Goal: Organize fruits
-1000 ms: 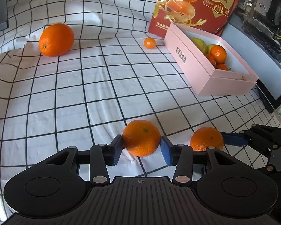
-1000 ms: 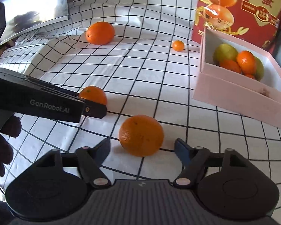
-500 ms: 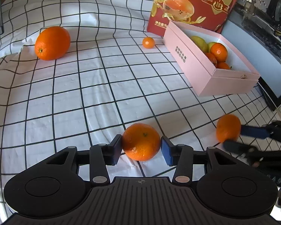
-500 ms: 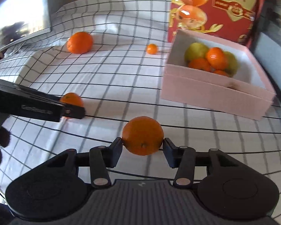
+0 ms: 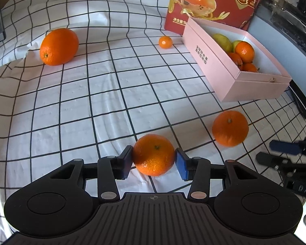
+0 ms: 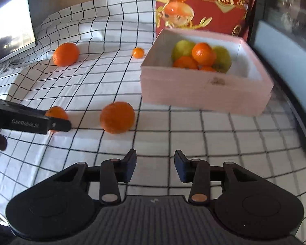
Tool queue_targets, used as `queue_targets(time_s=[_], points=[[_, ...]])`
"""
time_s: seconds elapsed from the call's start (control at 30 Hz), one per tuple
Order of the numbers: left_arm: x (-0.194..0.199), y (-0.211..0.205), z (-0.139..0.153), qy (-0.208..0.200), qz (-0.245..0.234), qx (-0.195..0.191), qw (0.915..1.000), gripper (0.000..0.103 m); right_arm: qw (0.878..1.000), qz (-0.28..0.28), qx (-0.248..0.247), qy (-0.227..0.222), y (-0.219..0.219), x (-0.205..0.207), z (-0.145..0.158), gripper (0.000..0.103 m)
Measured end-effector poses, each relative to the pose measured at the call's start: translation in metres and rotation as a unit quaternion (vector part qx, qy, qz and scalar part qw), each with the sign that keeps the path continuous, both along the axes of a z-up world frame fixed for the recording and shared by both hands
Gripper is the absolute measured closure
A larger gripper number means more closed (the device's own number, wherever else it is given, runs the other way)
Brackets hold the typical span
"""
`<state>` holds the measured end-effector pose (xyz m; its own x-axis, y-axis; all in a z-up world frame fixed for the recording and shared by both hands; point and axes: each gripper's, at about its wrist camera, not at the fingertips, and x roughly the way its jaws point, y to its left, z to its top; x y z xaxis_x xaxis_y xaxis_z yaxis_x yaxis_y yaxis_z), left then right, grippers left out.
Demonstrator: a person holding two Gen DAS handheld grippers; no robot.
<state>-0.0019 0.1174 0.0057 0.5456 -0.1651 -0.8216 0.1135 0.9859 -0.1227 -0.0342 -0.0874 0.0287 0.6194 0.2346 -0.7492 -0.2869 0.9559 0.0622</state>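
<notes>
My left gripper (image 5: 154, 160) is shut on an orange (image 5: 154, 155) just above the checked cloth. My right gripper (image 6: 155, 166) is open and empty; it also shows at the right edge of the left wrist view (image 5: 283, 153). A second orange (image 6: 117, 117) lies loose on the cloth ahead and left of the right gripper, also seen in the left wrist view (image 5: 230, 128). The pink box (image 6: 193, 89) holds several oranges and green fruits. A large orange (image 5: 59, 46) and a tiny orange (image 5: 165, 42) lie at the back.
A red printed carton (image 5: 210, 4) stands behind the pink box (image 5: 224, 69). A dark monitor (image 6: 285, 71) runs along the right side. Another screen (image 6: 10, 28) stands at the back left. The cloth (image 5: 91, 102) is wrinkled there.
The right gripper held the second orange half a second ago; it has opened and pulled back, and that orange now lies on the cloth. The left gripper keeps its orange.
</notes>
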Motion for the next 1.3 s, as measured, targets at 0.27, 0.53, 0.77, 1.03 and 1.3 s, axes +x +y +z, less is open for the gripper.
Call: queue_targets(time_s=[0.27, 0.53, 0.77, 1.03, 1.3], points=[[-0.002, 0.002, 0.003, 0.008, 0.020, -0.020, 0.9996, 0.055, 1.000, 0.010, -0.005, -0.029, 0.005, -0.007, 0.009, 0.058], [-0.028, 0.000, 0.009, -0.002, -0.006, -0.028, 0.9996, 0.056, 0.998, 0.035, 0.002, -0.045, 0.007, -0.017, 0.018, 0.037], [-0.046, -0.004, 0.009, 0.019, -0.018, -0.027, 0.9993, 0.056, 0.999, 0.033, 0.017, -0.023, 0.026, 0.010, 0.006, 0.037], [-0.055, -0.009, 0.021, 0.005, -0.018, -0.001, 0.9998, 0.055, 0.999, 0.051, 0.005, -0.007, 0.050, 0.034, -0.008, 0.038], [-0.048, -0.015, 0.017, 0.018, -0.026, -0.010, 0.9994, 0.056, 0.997, 0.074, -0.034, -0.017, 0.057, 0.039, -0.012, 0.056]])
